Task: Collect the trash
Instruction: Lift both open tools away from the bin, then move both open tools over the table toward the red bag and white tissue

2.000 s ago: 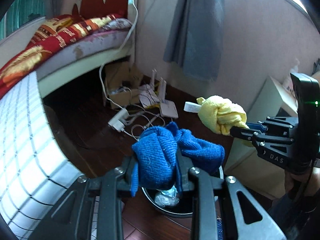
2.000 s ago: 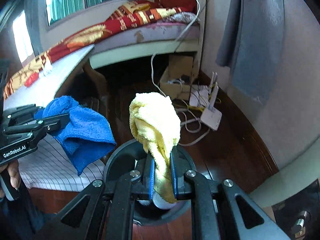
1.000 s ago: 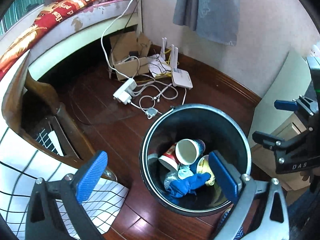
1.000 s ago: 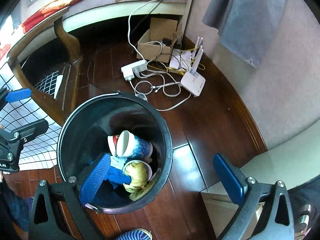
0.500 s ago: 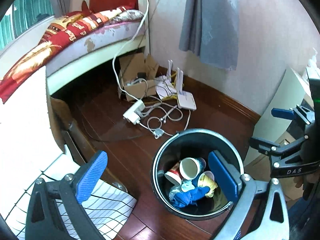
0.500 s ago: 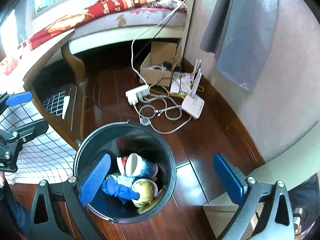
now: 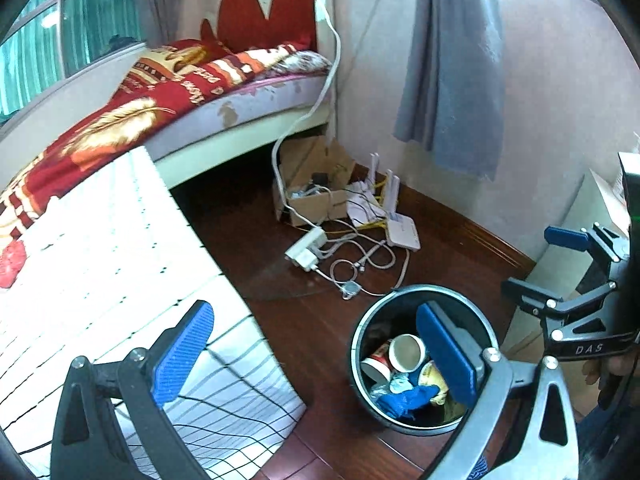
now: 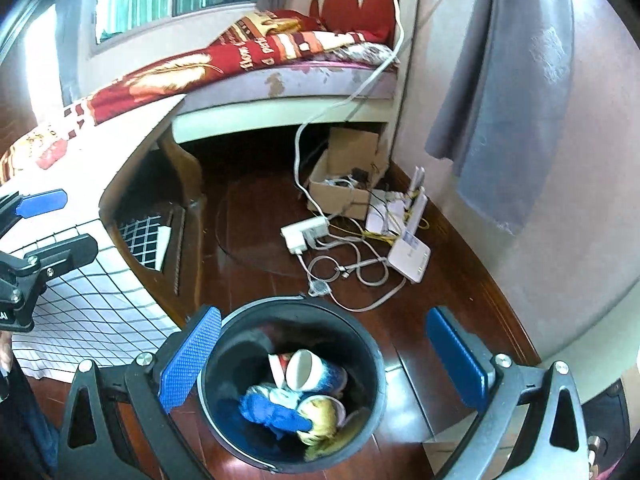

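lower centre of right wrist view: black bin holds blue cloth, yellow cloth, cups. left gripper wide, empty; right gripper wide, empty.

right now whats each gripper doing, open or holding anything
left gripper: open, holding nothing
right gripper: open, holding nothing

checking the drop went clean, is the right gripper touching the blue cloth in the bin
Apart. In the right wrist view the right gripper has its jaws wide open and empty, well above the blue cloth, which lies down inside the black bin.
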A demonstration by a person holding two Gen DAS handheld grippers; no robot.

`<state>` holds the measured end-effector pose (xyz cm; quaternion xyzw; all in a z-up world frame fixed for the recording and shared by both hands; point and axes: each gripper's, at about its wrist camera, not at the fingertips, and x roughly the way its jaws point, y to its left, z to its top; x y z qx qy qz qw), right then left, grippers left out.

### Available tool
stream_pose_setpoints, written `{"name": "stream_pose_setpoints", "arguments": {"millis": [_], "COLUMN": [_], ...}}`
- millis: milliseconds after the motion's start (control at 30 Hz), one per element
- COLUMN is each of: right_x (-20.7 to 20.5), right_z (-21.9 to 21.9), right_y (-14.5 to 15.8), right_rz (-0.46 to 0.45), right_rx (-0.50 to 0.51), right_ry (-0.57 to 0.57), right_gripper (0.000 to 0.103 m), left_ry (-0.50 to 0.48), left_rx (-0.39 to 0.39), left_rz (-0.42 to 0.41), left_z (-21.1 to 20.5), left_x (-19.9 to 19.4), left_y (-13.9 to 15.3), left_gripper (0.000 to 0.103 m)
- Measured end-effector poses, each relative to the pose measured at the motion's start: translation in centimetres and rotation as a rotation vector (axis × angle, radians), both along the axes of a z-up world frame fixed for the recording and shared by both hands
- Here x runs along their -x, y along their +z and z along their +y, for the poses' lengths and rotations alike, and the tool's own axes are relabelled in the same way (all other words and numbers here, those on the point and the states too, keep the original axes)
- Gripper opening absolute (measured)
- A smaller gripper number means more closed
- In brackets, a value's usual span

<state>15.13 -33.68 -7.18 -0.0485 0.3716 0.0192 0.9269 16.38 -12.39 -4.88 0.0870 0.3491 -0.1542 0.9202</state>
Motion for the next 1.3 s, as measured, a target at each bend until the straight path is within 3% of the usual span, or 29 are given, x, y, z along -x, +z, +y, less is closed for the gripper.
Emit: {"name": "stream_pose_setpoints", "arguments": {"millis": [367,967,1133,1300], "right_x": [-1.9,-5.3,-7.9,-12.3], "right_z": [6.5,25.6,31.1,36.7], "right_y": [2.1,4.6,5.7,6.1], "right_rz": [-0.053,-0.101,-0.065,-0.056], "right_rx": [-0.021,-0.096,-0.128,-0.102], "right_ry": [0.124,0.458,0.53,0.581], "right_gripper": [0.103,0.103,0.103,0.103], "left_ry": [0.142,0.523,0.572,0.61], "left_rx": [0.008,0.004,0.042,0.06], "left_rz": [-0.04,-0.072,-0.067,-0.04], "left_z": [7.2,26.2,31.2,35.7], "left_x": [0.6,3.4,2.4,-1.1], "left_y": [1.5,2.0,2.6,2.1], "left_gripper": [0.102,0.102,0.101,0.089]}}
